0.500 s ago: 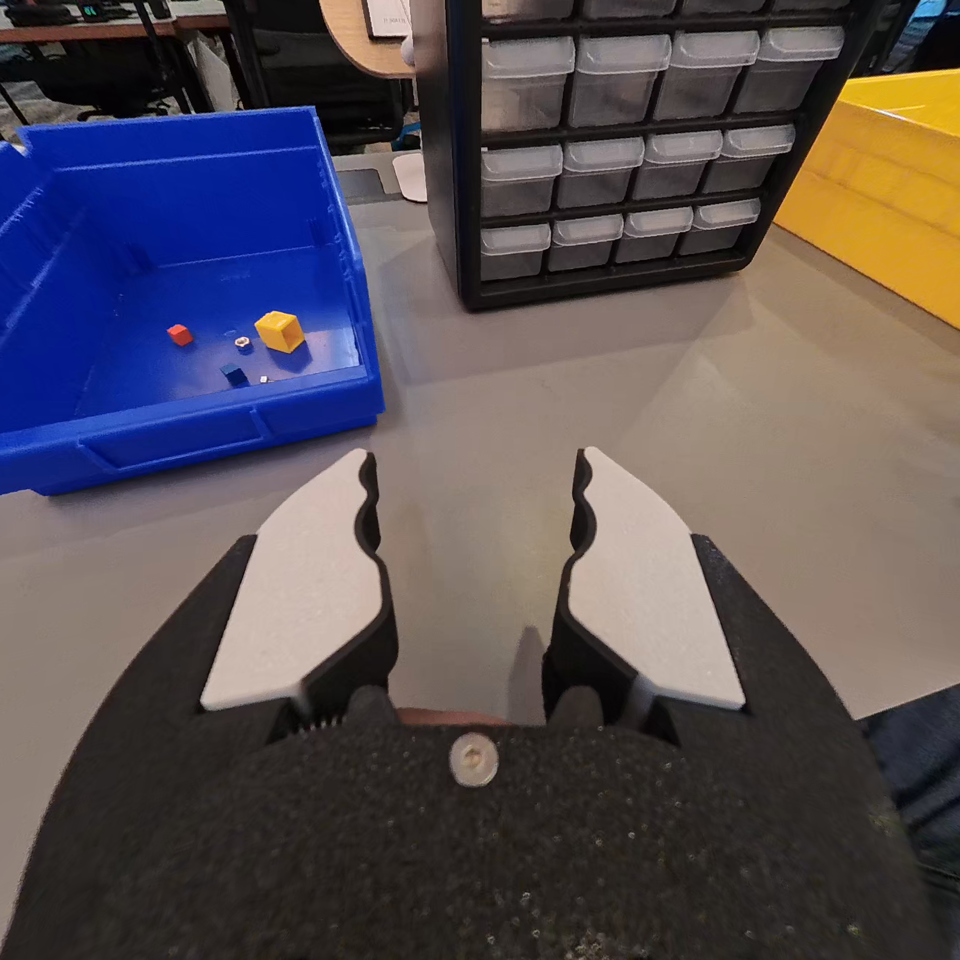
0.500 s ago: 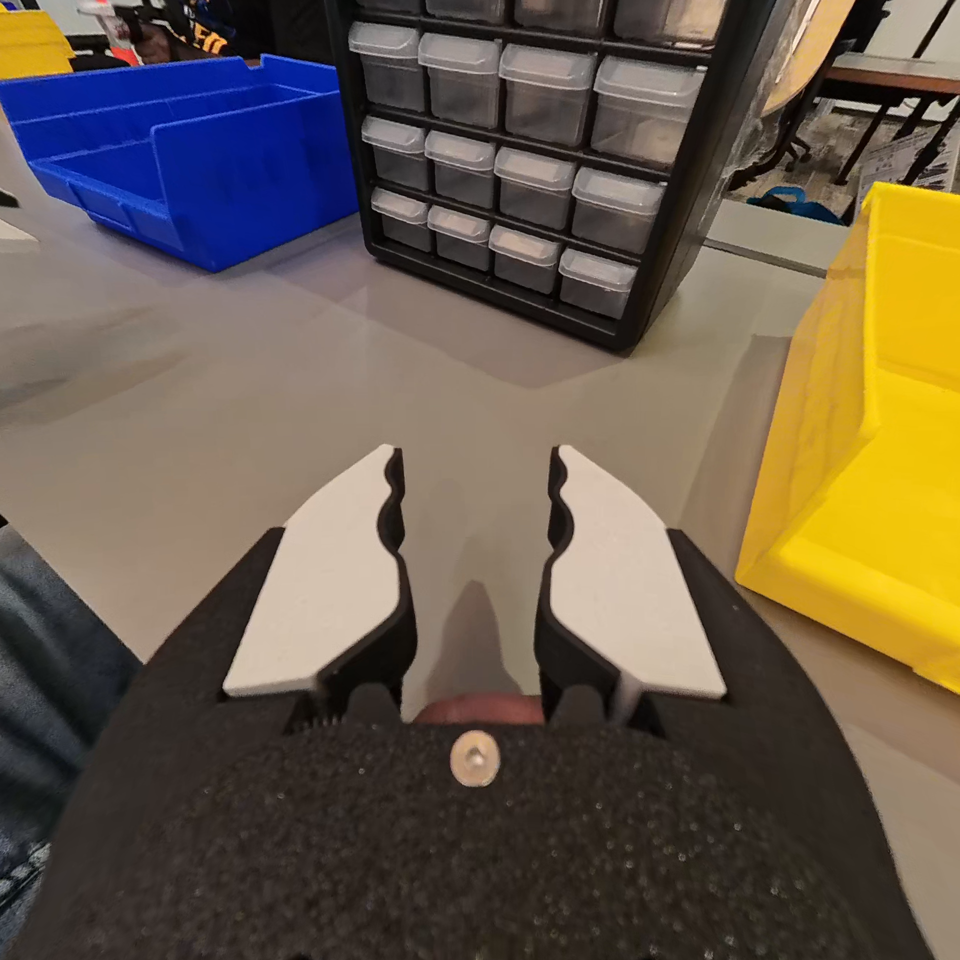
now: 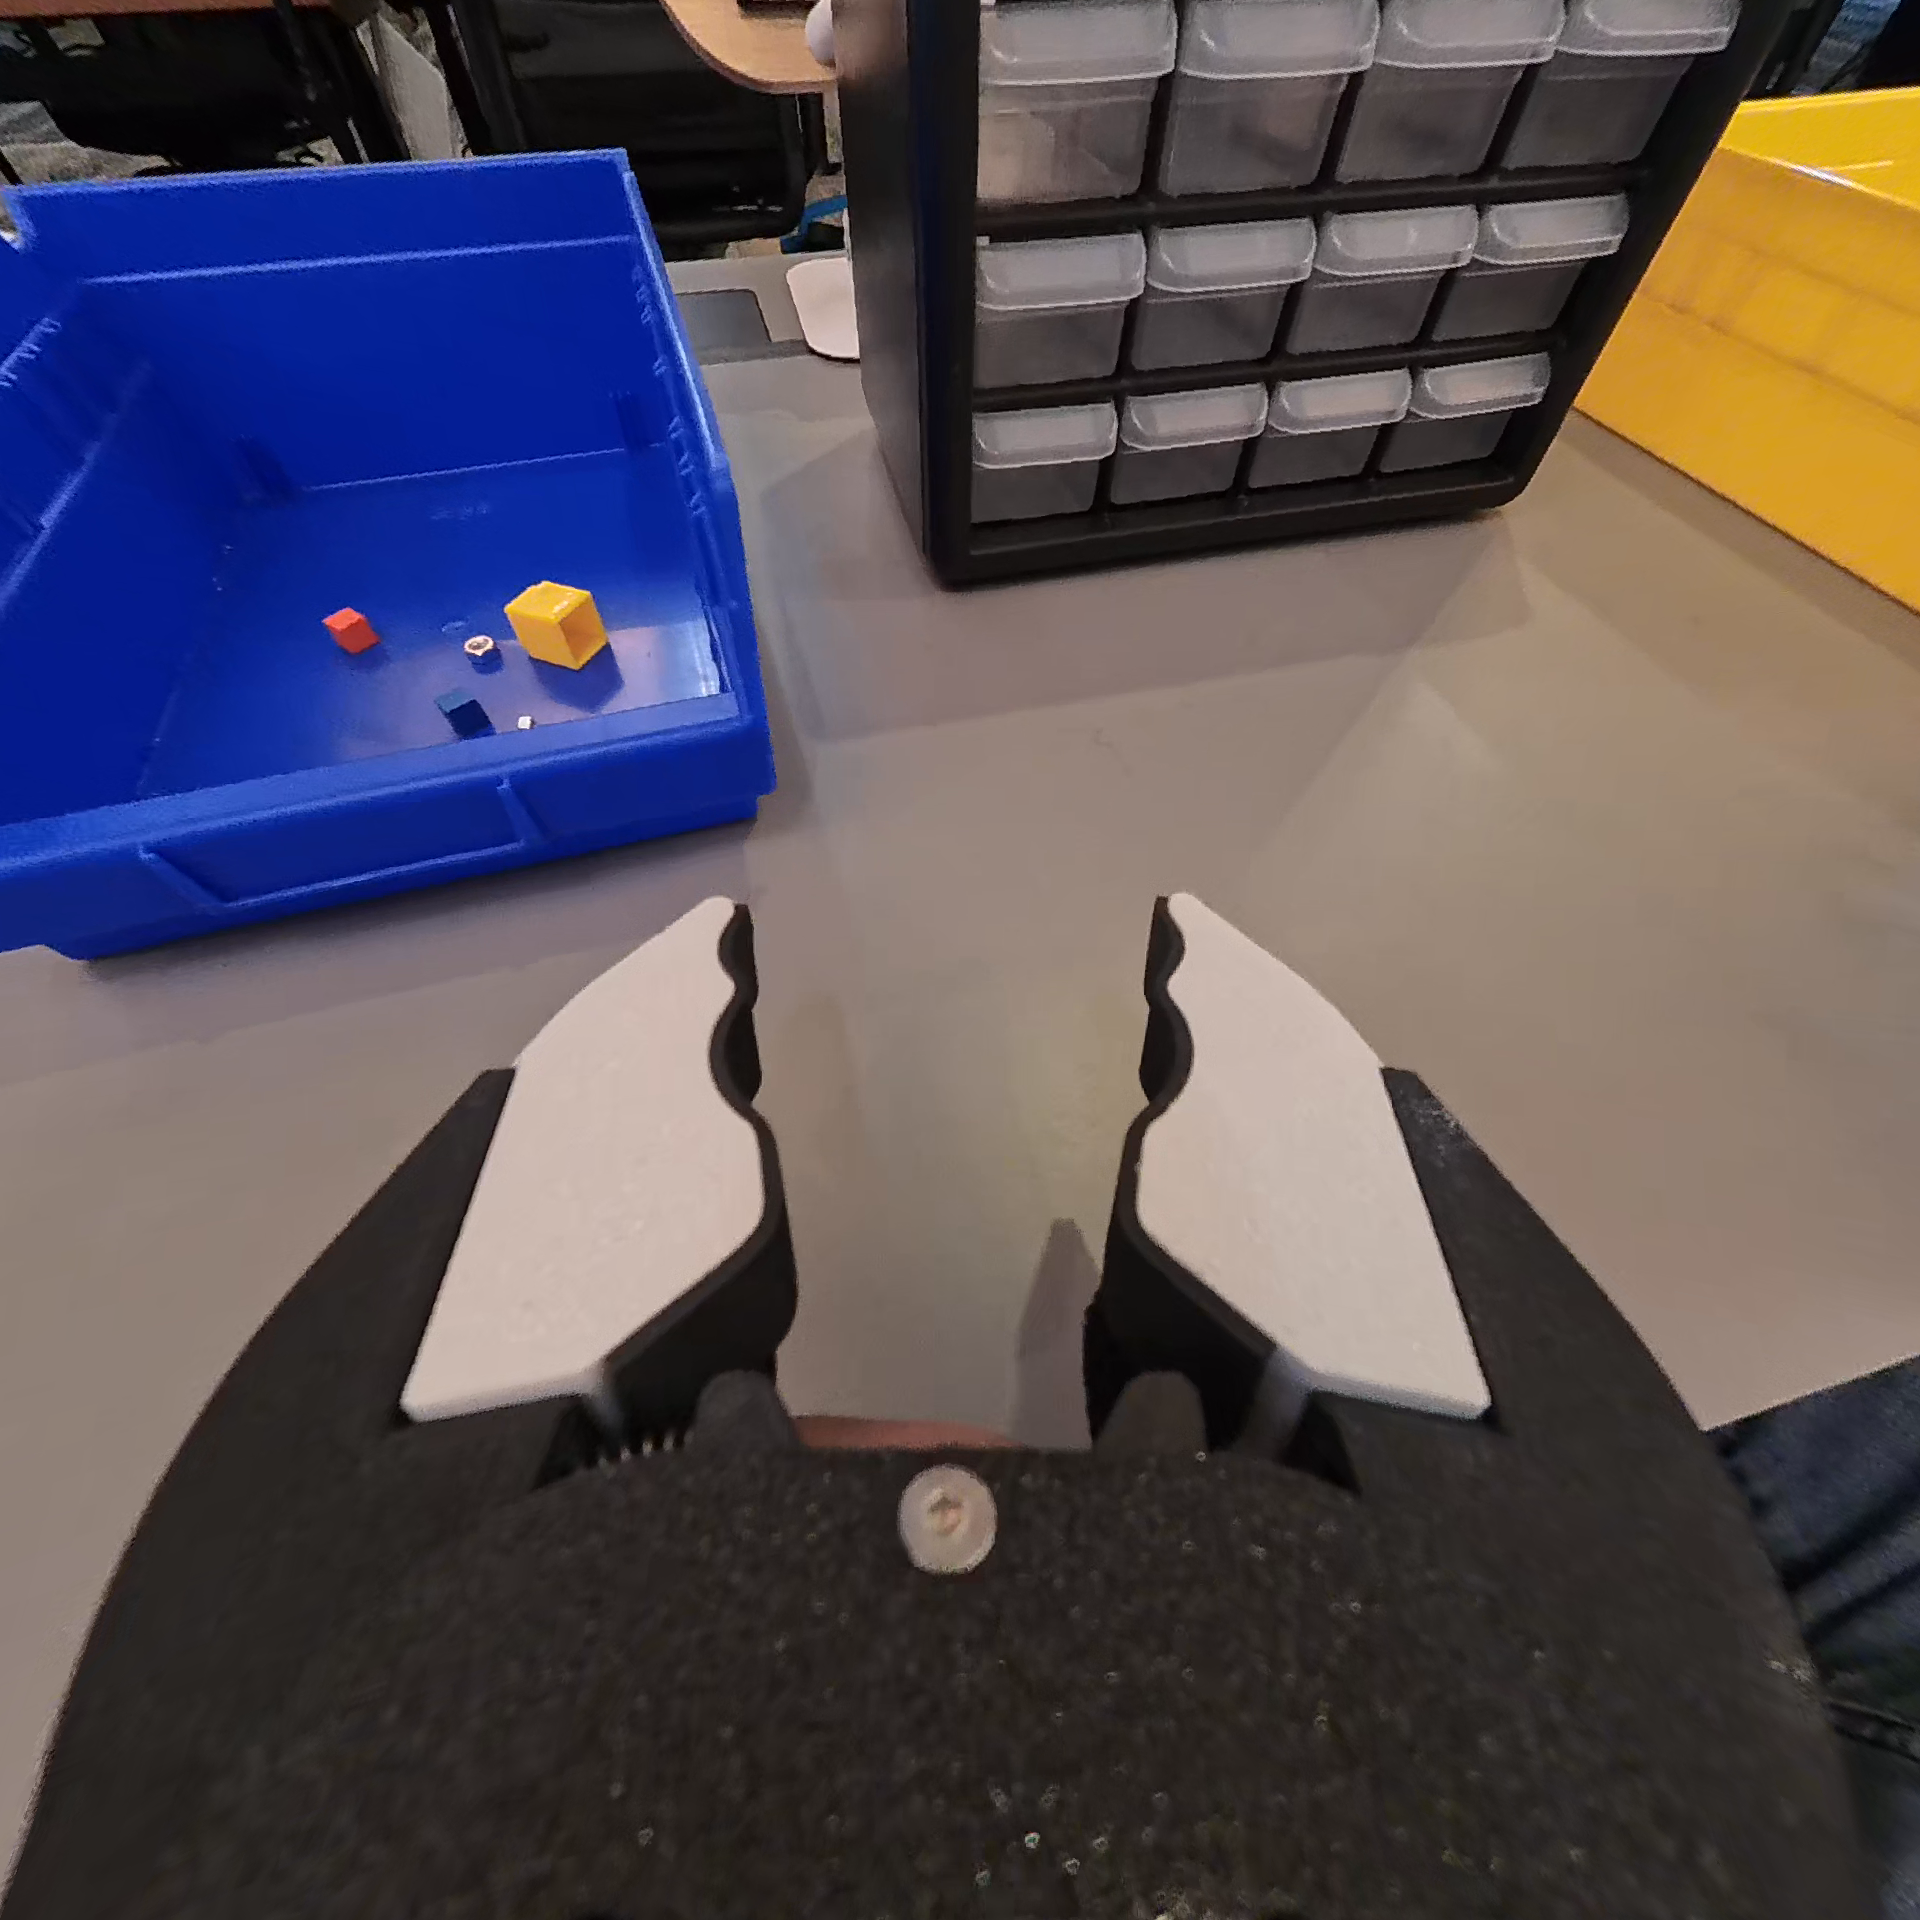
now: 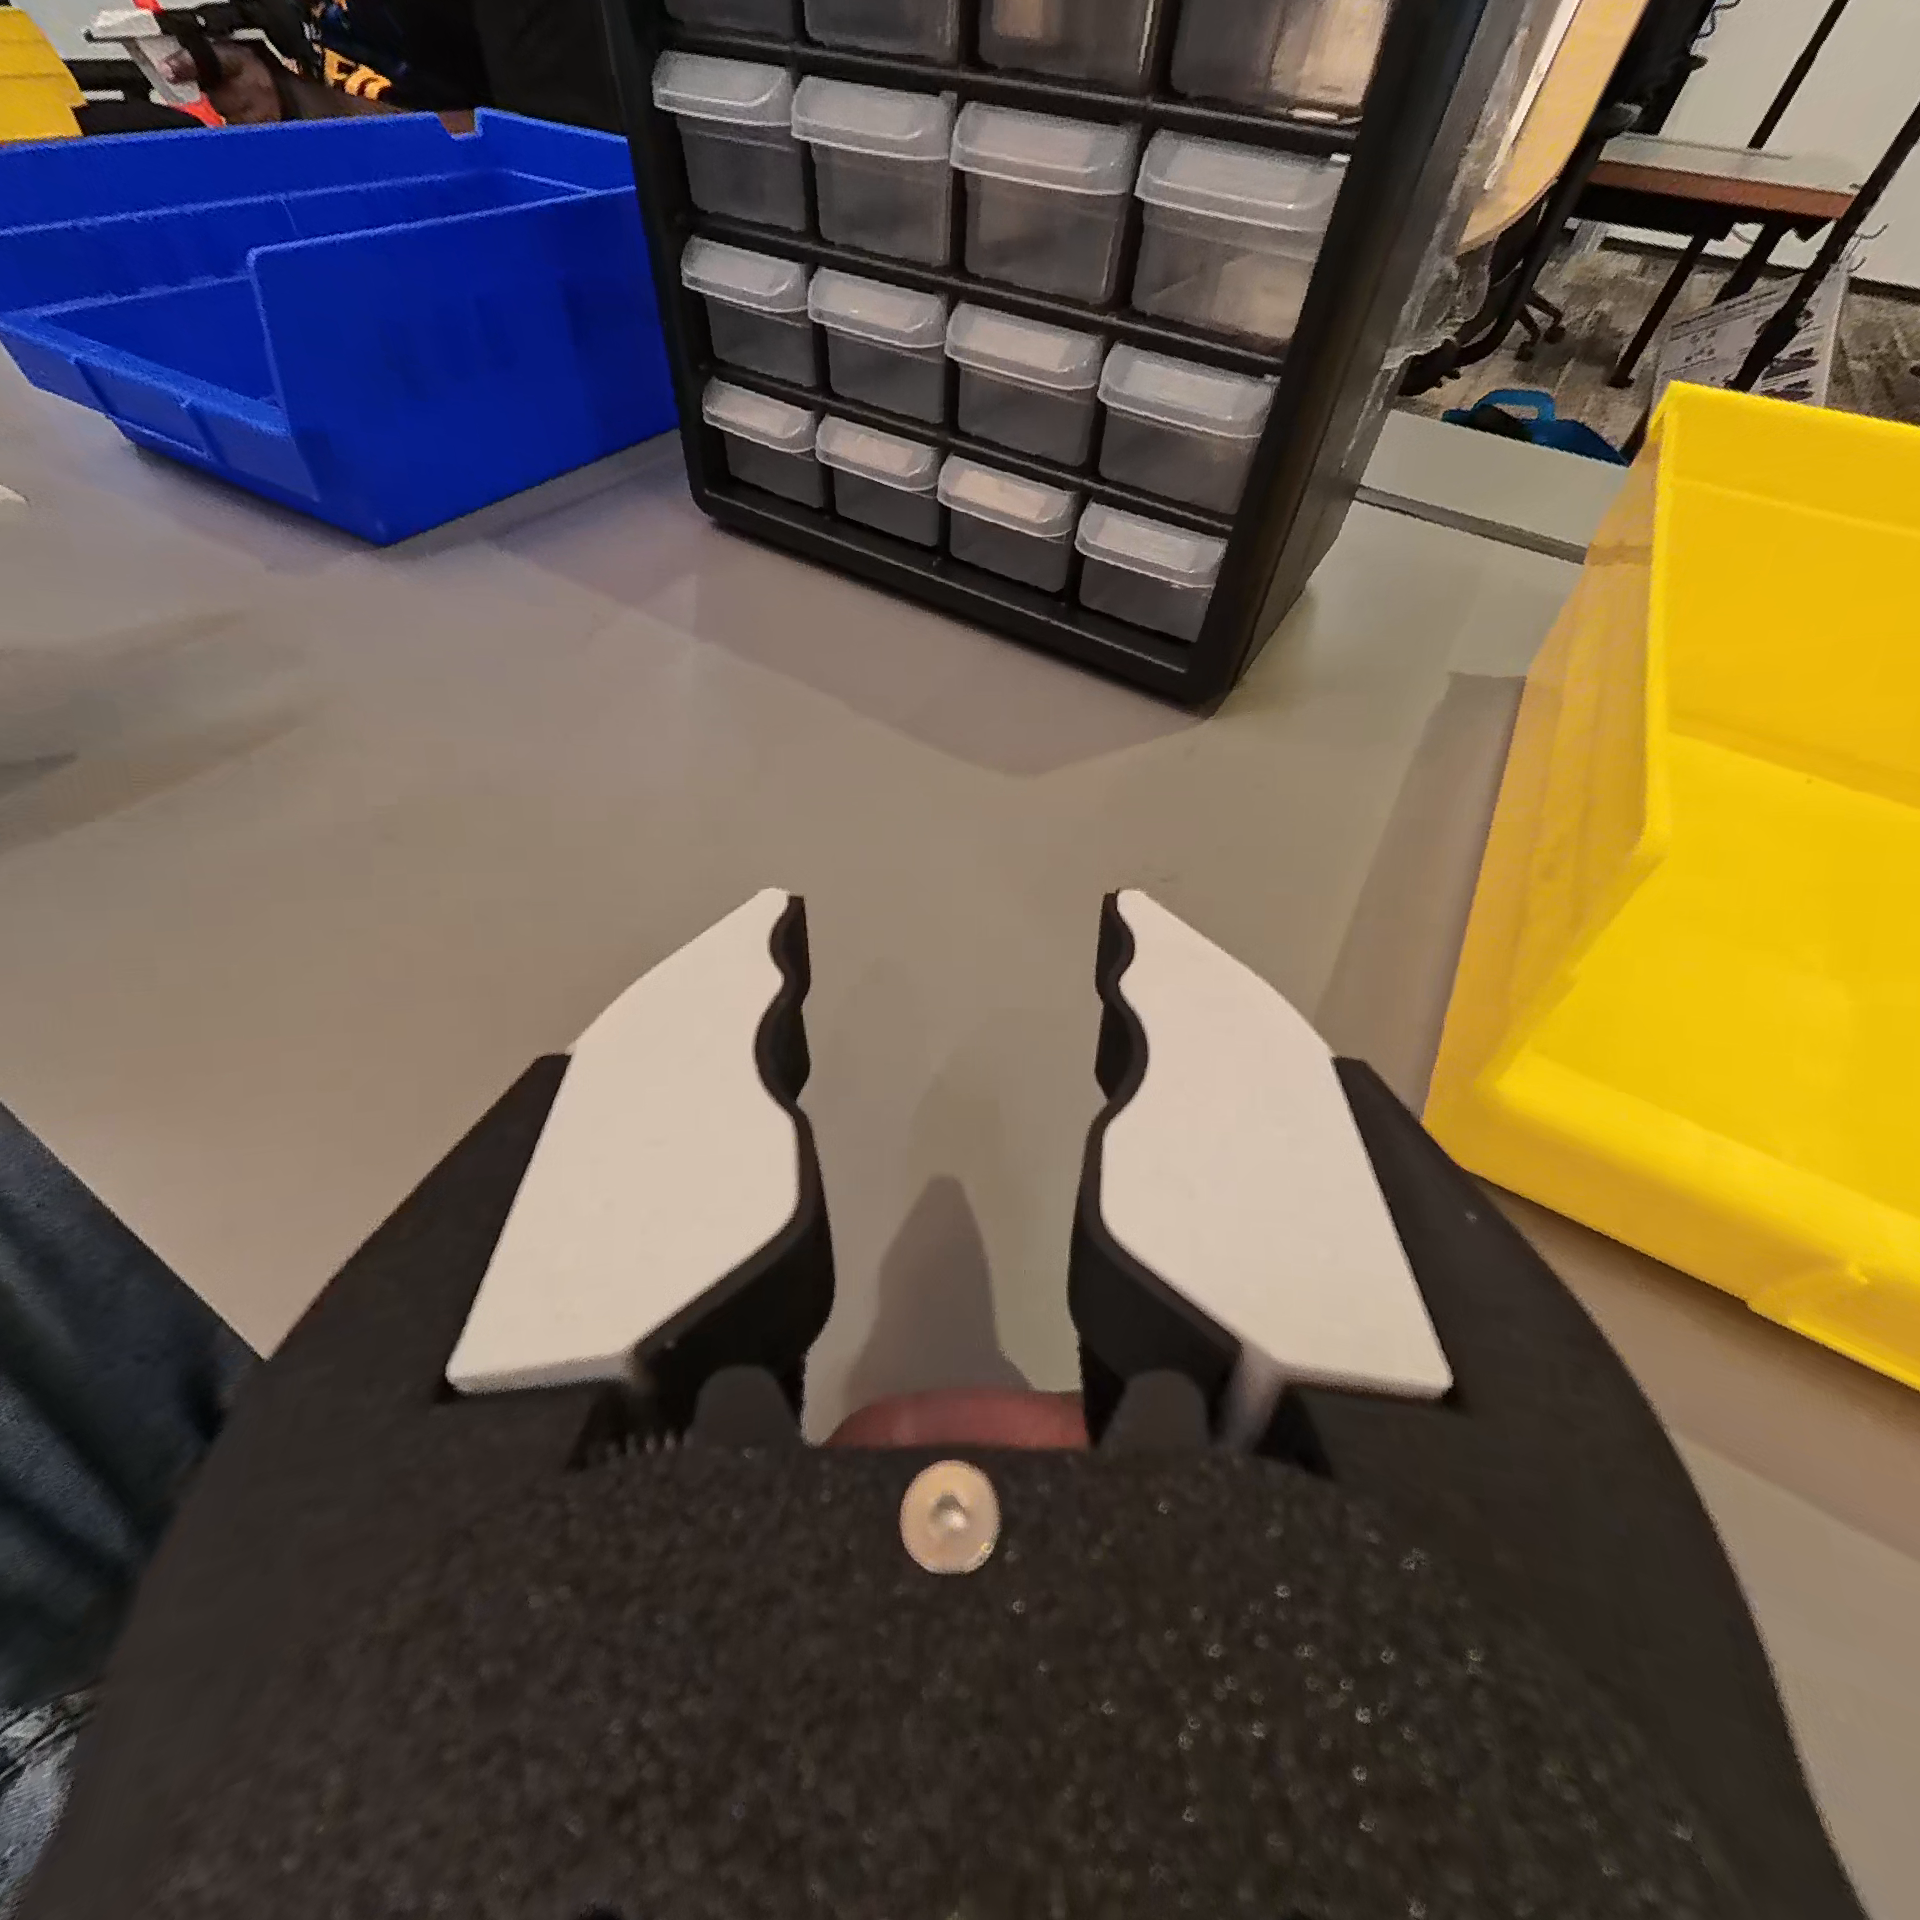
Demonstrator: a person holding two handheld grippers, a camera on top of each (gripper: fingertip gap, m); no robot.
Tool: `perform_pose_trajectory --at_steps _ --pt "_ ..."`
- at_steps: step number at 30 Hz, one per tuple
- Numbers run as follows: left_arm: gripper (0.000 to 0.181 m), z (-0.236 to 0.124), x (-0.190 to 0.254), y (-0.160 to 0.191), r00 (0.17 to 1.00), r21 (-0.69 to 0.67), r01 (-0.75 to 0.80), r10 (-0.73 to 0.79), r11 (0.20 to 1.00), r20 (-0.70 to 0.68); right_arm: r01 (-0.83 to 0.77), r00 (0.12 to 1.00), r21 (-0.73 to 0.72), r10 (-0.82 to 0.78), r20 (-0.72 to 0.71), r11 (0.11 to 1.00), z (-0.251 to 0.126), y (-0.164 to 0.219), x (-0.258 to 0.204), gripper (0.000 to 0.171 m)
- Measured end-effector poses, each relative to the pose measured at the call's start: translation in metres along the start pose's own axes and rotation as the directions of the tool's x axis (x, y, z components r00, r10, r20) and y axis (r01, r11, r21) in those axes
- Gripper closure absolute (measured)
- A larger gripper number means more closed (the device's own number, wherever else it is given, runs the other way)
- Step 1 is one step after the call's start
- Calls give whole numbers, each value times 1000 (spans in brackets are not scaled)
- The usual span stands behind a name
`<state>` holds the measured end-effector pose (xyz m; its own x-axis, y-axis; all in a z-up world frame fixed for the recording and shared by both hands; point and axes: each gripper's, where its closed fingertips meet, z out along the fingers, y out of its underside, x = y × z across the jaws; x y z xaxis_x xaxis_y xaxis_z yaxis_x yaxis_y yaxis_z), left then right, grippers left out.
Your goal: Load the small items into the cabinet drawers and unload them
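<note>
A black cabinet (image 3: 904,312) with several clear drawers, all shut, stands at the back of the grey table; it also shows in the right wrist view (image 4: 1340,499). A blue bin (image 3: 364,831) at the left holds a yellow cube (image 3: 556,623), a red cube (image 3: 350,630), a dark blue cube (image 3: 463,715), a metal nut (image 3: 479,648) and a tiny metal piece (image 3: 525,721). My left gripper (image 3: 951,914) is open and empty over the table, in front of the bin's right corner. My right gripper (image 4: 954,909) is open and empty, in front of the cabinet.
A yellow bin (image 4: 1621,1039) stands at the right, close to my right gripper; it also shows in the left wrist view (image 3: 1766,343). The blue bin shows in the right wrist view (image 4: 436,364). A person's dark trouser leg (image 4: 73,1299) is at the near table edge. Chairs and tables stand behind.
Both grippers have moved forward, so the cabinet and the bins look closer. Both stay open and empty.
</note>
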<state>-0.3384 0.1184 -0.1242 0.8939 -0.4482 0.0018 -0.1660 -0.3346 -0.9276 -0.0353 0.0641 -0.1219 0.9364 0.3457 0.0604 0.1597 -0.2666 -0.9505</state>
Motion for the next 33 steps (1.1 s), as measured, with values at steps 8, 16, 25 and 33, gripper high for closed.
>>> perform_pose_trajectory --at_steps 8,16,25,33 --pt "110 -1 3 2 1000 -8 17 -17 1000 -16 -24 998 66 20 66 998 20 -20 -29 119" --pt "110 -7 6 4 999 -6 18 -18 1000 -26 485 850 38 -461 -257 874 104 -77 -29 119" --pt "110 -2 1 12 998 -49 40 -41 998 -37 836 428 -40 -696 -577 547 172 -175 -23 127" --pt "110 0 -5 15 997 -65 64 -67 996 -39 933 165 -148 -758 -631 327 198 -197 -21 131"
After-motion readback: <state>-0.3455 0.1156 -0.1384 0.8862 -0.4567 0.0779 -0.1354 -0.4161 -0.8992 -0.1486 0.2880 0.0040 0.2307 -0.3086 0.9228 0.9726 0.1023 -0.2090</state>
